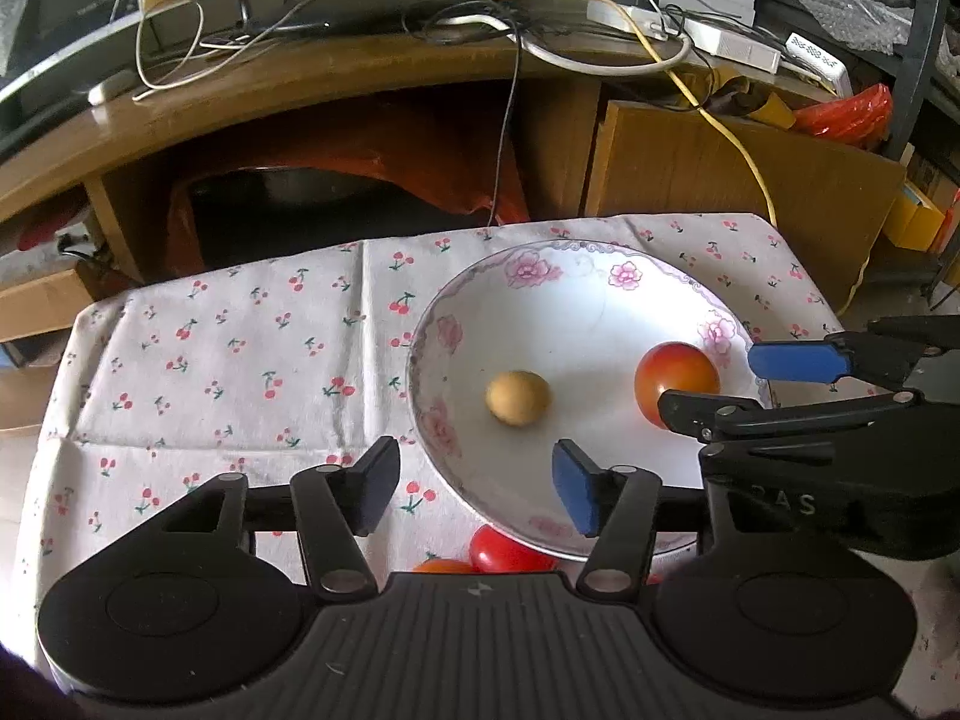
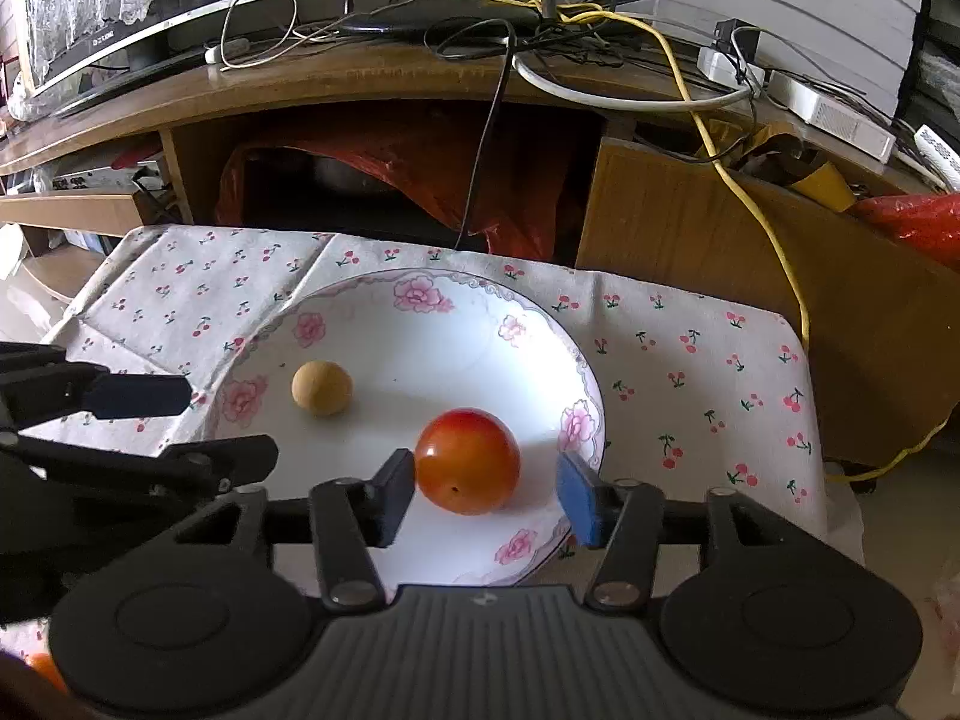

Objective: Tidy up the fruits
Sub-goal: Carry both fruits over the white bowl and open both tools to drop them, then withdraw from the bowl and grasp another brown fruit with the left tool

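Two fruits sit inside the floral bowl point(image 2: 585, 372): a red-orange tomato point(image 2: 467, 461) near its right-front wall and a small tan round fruit point(image 2: 321, 387) toward the left-centre, the two well apart; more red fruit point(image 1: 501, 552) lies on the cherry-print cloth point(image 1: 228, 354) just outside the bowl's near rim, partly hidden under the left tool in the left wrist view, count unclear. Right gripper point(image 2: 486, 495) stands wide, jaws straddling the tomato; the dark pad looks touching or very nearly touching its left side, the blue pad clear of its right side and sitting over the bowl rim; nothing is clamped. Left gripper point(image 1: 477, 492) is also wide and empty, spanning the bowl's near-left rim, the tan fruit ahead of and between its fingers but well short of them. Risks, as judged: the tomato is smooth and round, so a nudge from the one near pad could roll it across the bowl toward the tan fruit; the blue pad could catch the rim and tip or shift the bowl on the loose cloth; the two tools are close together over the bowl and could collide; the left tool's body hangs over the fruit outside and could knock it unseen.
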`<state>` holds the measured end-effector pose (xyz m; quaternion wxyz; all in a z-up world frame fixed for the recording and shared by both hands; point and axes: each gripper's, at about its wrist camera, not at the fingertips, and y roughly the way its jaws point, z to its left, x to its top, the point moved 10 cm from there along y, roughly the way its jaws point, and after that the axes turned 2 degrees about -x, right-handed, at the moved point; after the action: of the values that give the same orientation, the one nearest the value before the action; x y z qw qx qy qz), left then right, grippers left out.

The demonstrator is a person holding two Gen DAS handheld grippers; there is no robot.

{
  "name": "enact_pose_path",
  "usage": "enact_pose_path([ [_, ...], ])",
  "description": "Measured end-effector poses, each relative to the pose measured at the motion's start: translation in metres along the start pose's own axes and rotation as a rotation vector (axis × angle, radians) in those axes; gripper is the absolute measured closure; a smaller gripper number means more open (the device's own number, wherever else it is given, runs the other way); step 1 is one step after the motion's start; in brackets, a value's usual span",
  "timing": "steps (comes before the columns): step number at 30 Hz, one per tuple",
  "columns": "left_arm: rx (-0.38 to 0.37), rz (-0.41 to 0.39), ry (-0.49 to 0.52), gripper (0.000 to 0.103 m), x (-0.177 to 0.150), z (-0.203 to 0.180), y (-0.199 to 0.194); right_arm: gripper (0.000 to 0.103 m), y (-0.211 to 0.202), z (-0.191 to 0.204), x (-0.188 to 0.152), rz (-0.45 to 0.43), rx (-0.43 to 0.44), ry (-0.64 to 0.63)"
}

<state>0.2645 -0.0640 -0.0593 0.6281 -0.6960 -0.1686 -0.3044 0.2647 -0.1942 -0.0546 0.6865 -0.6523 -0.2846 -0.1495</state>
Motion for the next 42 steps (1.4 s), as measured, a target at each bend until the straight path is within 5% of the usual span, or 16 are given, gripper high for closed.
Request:
enact_pose_path([
  [15,0.035,-0.015,0.010,0.035,-0.013,0.013,-0.031,0.052,-0.030,0.008,-0.011,-0.036,-0.032,-0.047],
  [30,0.056,0.023,0.055,0.031,-0.073,0.025,-0.079,0.052,-0.077,0.048,-0.054,-0.014,0.002,-0.125],
  [42,0.055,0.092,0.047,0.030,-0.134,0.047,-0.115,0.052,-0.101,0.112,-0.107,0.050,0.109,-0.191],
])
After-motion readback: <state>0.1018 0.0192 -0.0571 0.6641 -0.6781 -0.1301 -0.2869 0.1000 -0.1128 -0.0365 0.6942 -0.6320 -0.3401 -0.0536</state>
